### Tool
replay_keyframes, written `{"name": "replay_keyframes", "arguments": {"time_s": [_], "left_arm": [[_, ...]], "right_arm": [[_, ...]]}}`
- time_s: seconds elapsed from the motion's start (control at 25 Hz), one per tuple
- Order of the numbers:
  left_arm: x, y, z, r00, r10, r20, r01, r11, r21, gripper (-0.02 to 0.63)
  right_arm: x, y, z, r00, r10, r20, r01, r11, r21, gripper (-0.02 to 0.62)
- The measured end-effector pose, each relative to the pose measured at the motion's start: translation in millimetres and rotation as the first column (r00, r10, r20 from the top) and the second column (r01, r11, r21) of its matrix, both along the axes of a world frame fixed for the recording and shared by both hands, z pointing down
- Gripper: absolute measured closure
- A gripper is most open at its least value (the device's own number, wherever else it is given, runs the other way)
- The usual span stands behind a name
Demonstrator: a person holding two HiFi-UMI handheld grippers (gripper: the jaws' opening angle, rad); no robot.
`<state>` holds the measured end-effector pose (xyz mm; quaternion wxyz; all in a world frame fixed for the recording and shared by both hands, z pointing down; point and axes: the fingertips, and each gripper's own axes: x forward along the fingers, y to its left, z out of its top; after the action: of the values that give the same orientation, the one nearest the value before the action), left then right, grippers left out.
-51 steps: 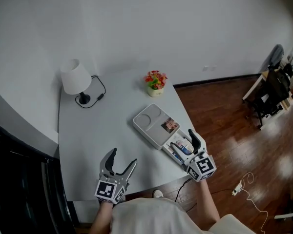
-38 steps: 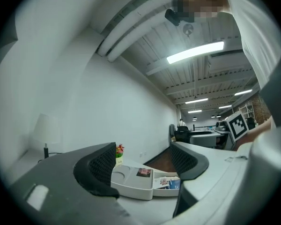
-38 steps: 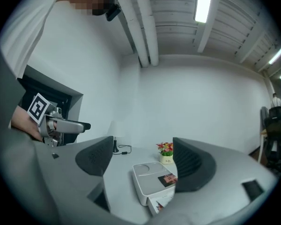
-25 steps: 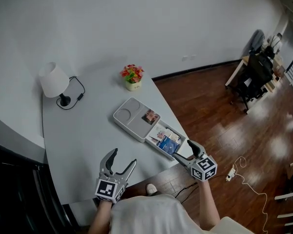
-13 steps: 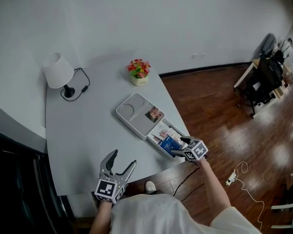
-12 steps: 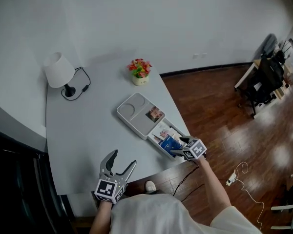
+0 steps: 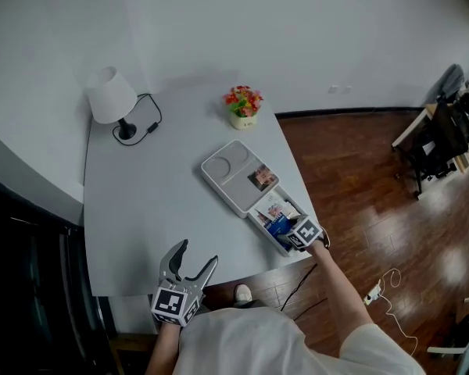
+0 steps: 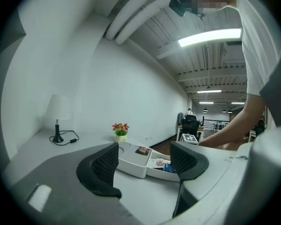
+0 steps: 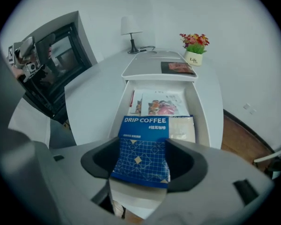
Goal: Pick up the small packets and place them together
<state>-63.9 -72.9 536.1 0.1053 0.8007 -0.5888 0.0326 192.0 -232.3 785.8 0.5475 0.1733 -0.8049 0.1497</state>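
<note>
A blue drip-coffee packet [image 9: 143, 149] lies at the near end of the open drawer [image 9: 202, 121] of a white box [image 7: 230, 174]. My right gripper [image 9: 143, 161] reaches into the drawer, its jaws closing, with both pads against the packet's side edges. Further in lie a pictured packet [image 9: 161, 102] and a pale packet [image 9: 182, 128]. Another small packet [image 7: 263, 178] rests on the box's top. In the head view the right gripper [image 7: 291, 226] sits over the drawer. My left gripper [image 7: 194, 255] hovers at the table's near edge, open and holding nothing.
A white lamp [image 7: 113, 96] with a black cord stands at the table's far left. A small flower pot [image 7: 243, 104] is behind the box. The drawer end sits near the table's right edge, above wooden floor [image 7: 359, 186].
My right gripper moved from beyond the table's edge to over the drawer and came down around the blue packet. The left gripper stayed put.
</note>
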Motion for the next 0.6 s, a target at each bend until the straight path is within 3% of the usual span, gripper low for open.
{"name": "replay_keyframes", "arguments": {"time_s": [0.36, 0.6], "left_arm": [[-19, 7, -1, 0.999, -0.046, -0.009, 0.046, 0.999, 0.003, 0.259], [-21, 5, 2, 1.000, -0.027, -0.015, 0.027, 1.000, -0.005, 0.259]], "right_arm": [[2, -6, 17, 0.997, 0.009, -0.081, -0.008, 1.000, 0.023, 0.338], [6, -7, 18, 0.995, 0.040, -0.093, -0.035, 0.998, 0.050, 0.377]]}}
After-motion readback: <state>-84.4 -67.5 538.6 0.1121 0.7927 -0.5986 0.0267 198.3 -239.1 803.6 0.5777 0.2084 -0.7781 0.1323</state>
